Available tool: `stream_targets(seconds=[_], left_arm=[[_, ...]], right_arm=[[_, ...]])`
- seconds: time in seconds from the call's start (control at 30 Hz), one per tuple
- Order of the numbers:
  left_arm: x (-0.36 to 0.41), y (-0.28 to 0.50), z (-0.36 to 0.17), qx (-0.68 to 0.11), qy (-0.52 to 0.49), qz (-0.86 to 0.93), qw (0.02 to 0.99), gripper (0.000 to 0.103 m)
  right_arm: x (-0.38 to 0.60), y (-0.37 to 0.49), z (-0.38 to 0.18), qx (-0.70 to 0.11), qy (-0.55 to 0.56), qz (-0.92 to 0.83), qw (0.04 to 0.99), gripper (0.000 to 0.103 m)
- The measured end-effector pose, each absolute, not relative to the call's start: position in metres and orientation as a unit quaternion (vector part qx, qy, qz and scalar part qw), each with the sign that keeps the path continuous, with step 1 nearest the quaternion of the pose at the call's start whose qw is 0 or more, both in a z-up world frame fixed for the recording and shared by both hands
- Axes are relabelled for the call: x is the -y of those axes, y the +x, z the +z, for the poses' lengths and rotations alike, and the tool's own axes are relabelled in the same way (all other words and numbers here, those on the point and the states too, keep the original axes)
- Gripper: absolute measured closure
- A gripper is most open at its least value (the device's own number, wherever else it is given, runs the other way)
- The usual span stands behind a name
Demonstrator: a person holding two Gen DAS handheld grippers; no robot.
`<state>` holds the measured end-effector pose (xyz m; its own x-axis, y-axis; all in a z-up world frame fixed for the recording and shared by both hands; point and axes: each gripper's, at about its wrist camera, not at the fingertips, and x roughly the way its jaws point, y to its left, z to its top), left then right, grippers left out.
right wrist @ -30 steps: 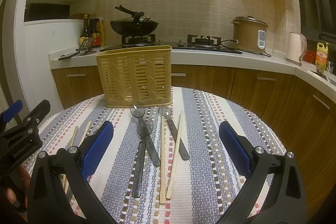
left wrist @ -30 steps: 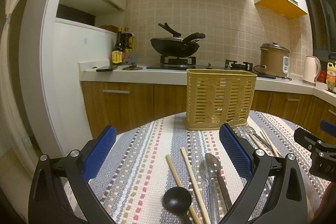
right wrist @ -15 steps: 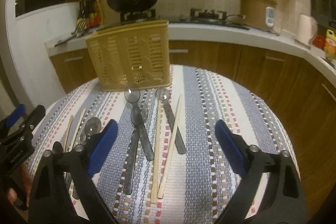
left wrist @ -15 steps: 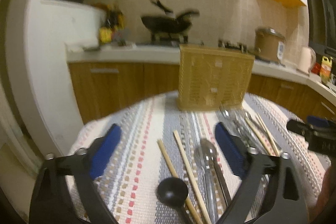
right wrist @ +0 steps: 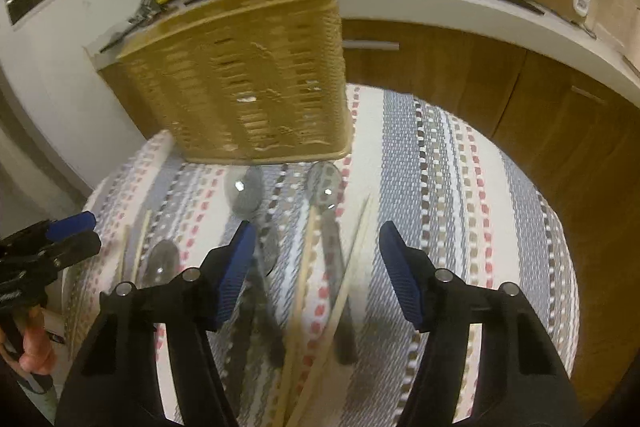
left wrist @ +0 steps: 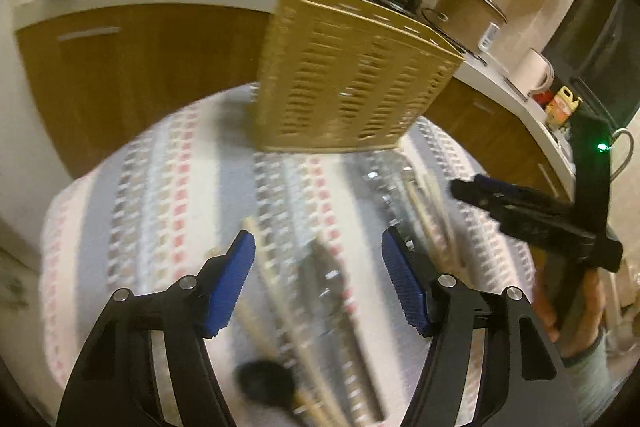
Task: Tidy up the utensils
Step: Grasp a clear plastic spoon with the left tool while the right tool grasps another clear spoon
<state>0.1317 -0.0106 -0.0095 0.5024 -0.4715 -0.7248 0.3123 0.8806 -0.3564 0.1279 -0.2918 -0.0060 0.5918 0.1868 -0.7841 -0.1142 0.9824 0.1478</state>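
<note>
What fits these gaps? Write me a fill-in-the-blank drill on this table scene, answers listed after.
1. The perforated utensil basket is ____ in colour.
2. The right gripper holds nothing; its jaws stand ____.
3. Two wooden ____ lie between the right gripper's fingers, beside a metal spoon.
4. The pads on the left gripper are ____.

Missing words: tan; open; chopsticks; blue

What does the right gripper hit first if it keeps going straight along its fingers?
Probably the utensils on the cloth: the right gripper is open, tilted down over a chopstick pair and spoons. The basket lies beyond. Depth unclear.
</note>
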Motion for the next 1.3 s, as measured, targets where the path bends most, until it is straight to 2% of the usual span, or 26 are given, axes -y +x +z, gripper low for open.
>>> stream_targets(seconds=[0.17,0.4,0.47,0.53,0.63,0.67,0.83,0.9,0.93,0.97,1.03,1.3], left_arm=[[0.052,0.162,-0.009,-0.464,-0.098,-0.237,0.848,0.039],[0.077,0.193,-0.013,-0.491,-0.136,-0.234,0.828,0.039],[0.087,0.199,-0.018,-0.497,-0.135,-0.228,0.827,0.04],[0.093,0.204,-0.022,-0.501,-0.135,-0.221,0.826,0.04],[0.104,0.209,-0.029,-0.507,-0.128,-0.205,0.828,0.04],[0.109,0.211,-0.031,-0.507,-0.12,-0.193,0.831,0.04],[0.129,0.216,-0.043,-0.511,-0.106,-0.166,0.837,0.041],[0.138,0.216,-0.049,-0.518,-0.096,-0.152,0.837,0.049],[0.142,0.217,-0.05,-0.516,-0.089,-0.14,0.841,0.049],[0.147,0.217,-0.05,-0.514,-0.081,-0.133,0.843,0.053],[0.152,0.218,-0.051,-0.514,-0.064,-0.116,0.848,0.071],[0.149,0.201,-0.049,-0.517,-0.075,-0.158,0.838,0.073]], right_arm=[[0.299,0.167,-0.018,-0.503,0.052,0.133,0.852,0.066],[0.281,0.181,-0.035,-0.515,-0.005,0.139,0.846,0.071],[0.279,0.181,-0.04,-0.515,-0.011,0.145,0.845,0.081],[0.276,0.177,-0.046,-0.511,-0.025,0.142,0.848,0.087],[0.278,0.168,-0.048,-0.501,-0.031,0.142,0.853,0.088],[0.282,0.164,-0.047,-0.501,-0.027,0.142,0.853,0.092],[0.293,0.146,-0.05,-0.497,-0.008,0.149,0.855,0.093],[0.295,0.141,-0.051,-0.496,0.0,0.151,0.855,0.093],[0.294,0.138,-0.053,-0.496,0.001,0.152,0.855,0.093],[0.294,0.136,-0.053,-0.496,0.001,0.152,0.855,0.093],[0.292,0.133,-0.053,-0.498,0.002,0.151,0.854,0.093],[0.314,0.111,-0.049,-0.519,0.043,0.166,0.837,0.093]])
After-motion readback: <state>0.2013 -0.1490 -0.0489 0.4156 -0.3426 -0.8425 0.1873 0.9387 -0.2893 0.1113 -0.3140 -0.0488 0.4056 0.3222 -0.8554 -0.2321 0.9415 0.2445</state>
